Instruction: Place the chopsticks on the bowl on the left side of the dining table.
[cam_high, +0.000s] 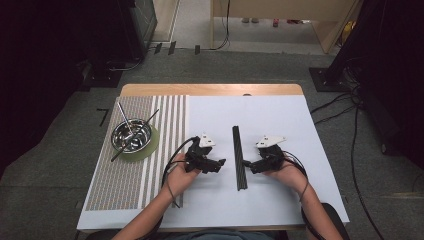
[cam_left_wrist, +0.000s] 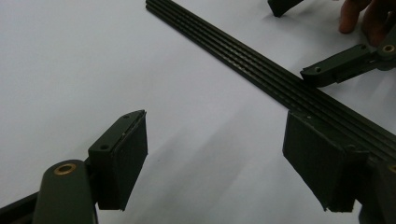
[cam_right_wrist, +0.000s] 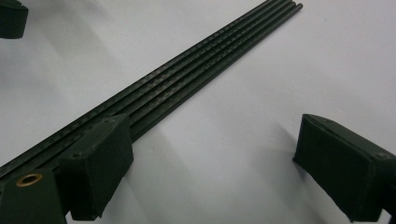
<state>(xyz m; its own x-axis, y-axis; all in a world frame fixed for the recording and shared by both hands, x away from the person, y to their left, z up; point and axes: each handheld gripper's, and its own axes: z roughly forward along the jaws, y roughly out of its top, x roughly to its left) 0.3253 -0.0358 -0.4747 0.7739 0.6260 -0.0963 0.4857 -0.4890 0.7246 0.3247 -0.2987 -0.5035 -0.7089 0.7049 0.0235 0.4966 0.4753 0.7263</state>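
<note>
Chopsticks lean in the steel bowl (cam_high: 132, 135) at far left, well apart from your work. Your left gripper (cam_high: 220, 163) hovers spread beside the bundle of black rods (cam_high: 239, 157) at mid-table; your right gripper (cam_high: 246, 163) is spread too. Pinch off-centre and the rods may roll apart or scatter.

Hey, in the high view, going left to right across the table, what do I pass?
Striped mat → metal bowl on a green plate → left gripper → black rods → right gripper.
</note>
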